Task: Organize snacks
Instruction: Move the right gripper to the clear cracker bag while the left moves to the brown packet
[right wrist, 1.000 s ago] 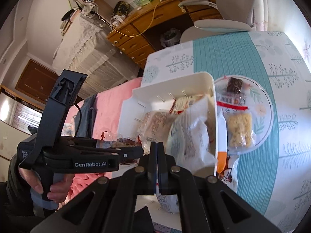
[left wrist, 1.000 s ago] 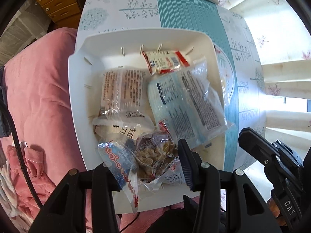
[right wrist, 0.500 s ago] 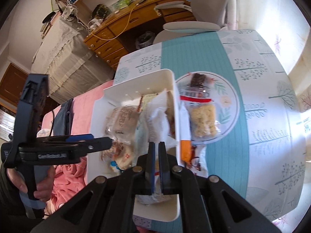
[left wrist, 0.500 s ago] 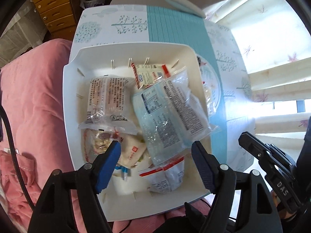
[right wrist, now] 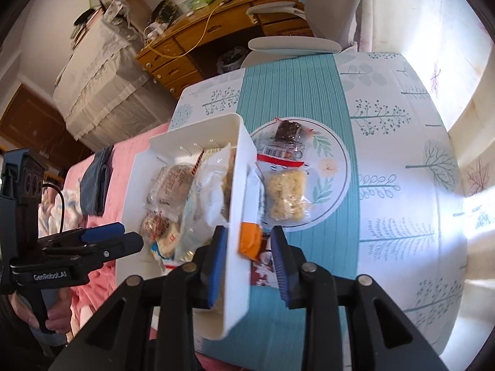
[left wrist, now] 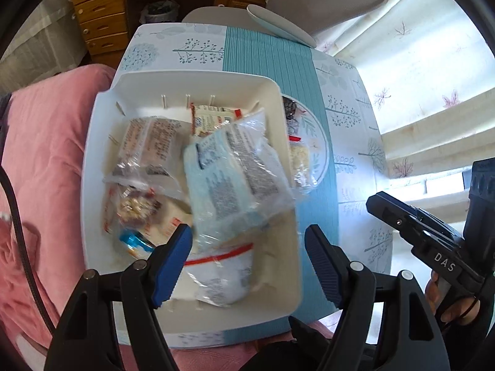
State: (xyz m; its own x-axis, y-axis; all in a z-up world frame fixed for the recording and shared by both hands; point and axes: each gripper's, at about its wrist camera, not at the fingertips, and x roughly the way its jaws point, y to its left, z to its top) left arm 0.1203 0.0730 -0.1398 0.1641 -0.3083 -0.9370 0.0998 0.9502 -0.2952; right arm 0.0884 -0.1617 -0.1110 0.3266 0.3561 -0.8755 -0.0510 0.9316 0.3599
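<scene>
Bedroom, patterned table [right wrist: 386, 142] beside a pink bed [left wrist: 46, 154]. At table's left edge, white bin [left wrist: 99, 167] of snack packets; left gripper [left wrist: 247, 247] above its near end, jaws wide, empty. Just right of the bin wall, orange packet [right wrist: 249, 241], long axis running away, between right gripper's [right wrist: 247, 266] part-open jaws, nearer arm.

- Strong daylight comes in from the right side in both views; the curtain [left wrist: 411, 61] is washed out to near white
- Glare blows out the counter [right wrist: 402, 160] at its right edge in the right wrist view; its print is lost there
- The large clear packet [left wrist: 235, 179] is smeared by motion blur; the white bin [right wrist: 238, 278] has a blurred near corner
- Fisheye bending curves all edges; dark vignette fills the corners
- The desk [right wrist: 198, 40] sits in dimmer, softer light
</scene>
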